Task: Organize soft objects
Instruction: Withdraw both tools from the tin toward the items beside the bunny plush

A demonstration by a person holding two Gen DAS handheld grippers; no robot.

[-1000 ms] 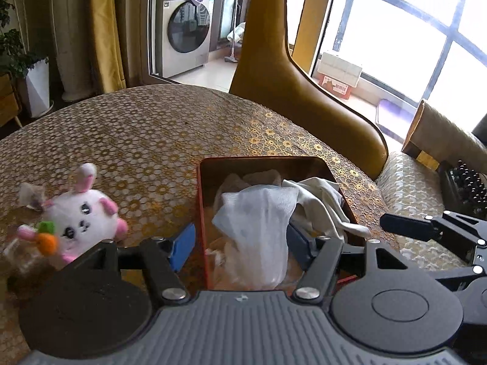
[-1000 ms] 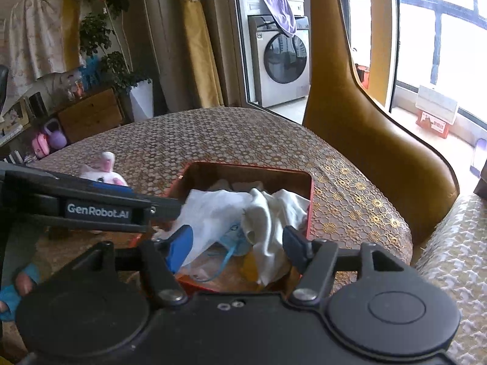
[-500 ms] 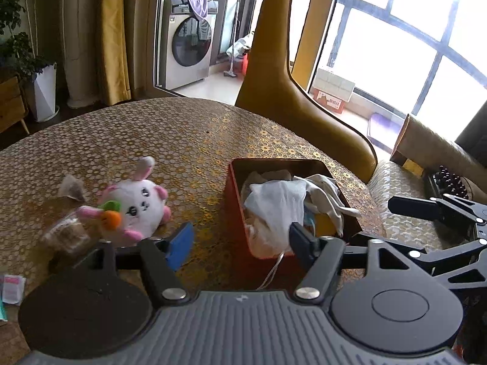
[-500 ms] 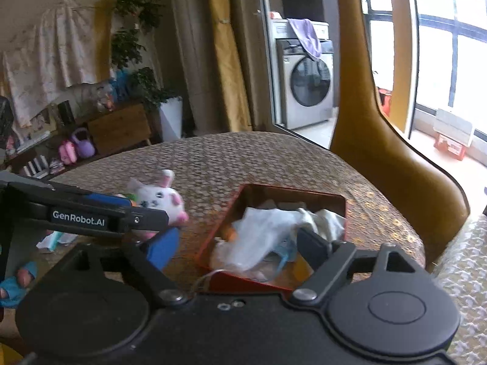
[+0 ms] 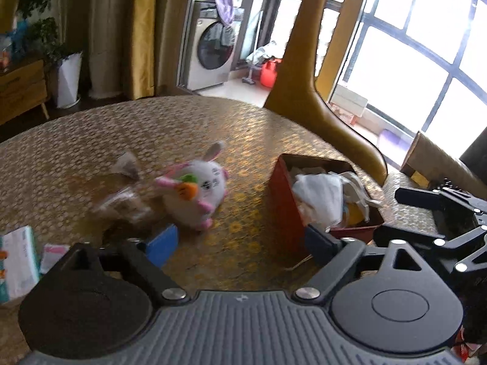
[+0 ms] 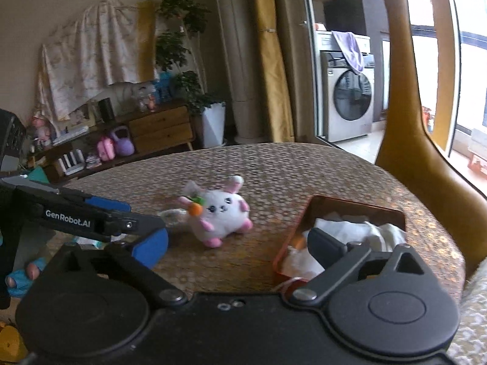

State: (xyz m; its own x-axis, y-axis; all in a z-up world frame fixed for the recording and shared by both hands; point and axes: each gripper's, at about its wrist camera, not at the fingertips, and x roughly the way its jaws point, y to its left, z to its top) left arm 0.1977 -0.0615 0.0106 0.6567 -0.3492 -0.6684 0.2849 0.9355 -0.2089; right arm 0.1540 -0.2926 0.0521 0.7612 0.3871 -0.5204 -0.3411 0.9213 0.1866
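Left wrist view: my left gripper [image 5: 240, 243] is hanging over the tabletop [image 5: 182, 127] with its jaws spread wide and nothing between them; they have just been opening. The bunny [image 5: 194, 191], a white plush with pink ears and an orange carrot, is lying just past my blue finger [image 5: 162, 245], toward the near edge, blurred. A clear packet [image 5: 124, 200] is sitting just left of the bunny, touching or nearly so; I cannot tell which. The red box [image 5: 283, 200] is standing beside the right edge, stuffed with white cloths [image 5: 319, 194] that are bulging above its rim. A tissue pack [image 5: 18, 261] is lying at the near left edge. My right gripper [image 5: 441, 213] is showing at the far right.

Right wrist view: my right gripper [image 6: 240, 246] is also gaping wide and empty, its jaws having just been opening. The bunny [image 6: 220, 213] is sitting mid-table, facing me, well apart from both fingers. The box [image 6: 289, 243] is resting by the near right edge, the cloths [image 6: 365, 231] heaped inside behind my dark finger [image 6: 325, 243]. My left gripper [image 6: 91, 216] is reaching in from the left.
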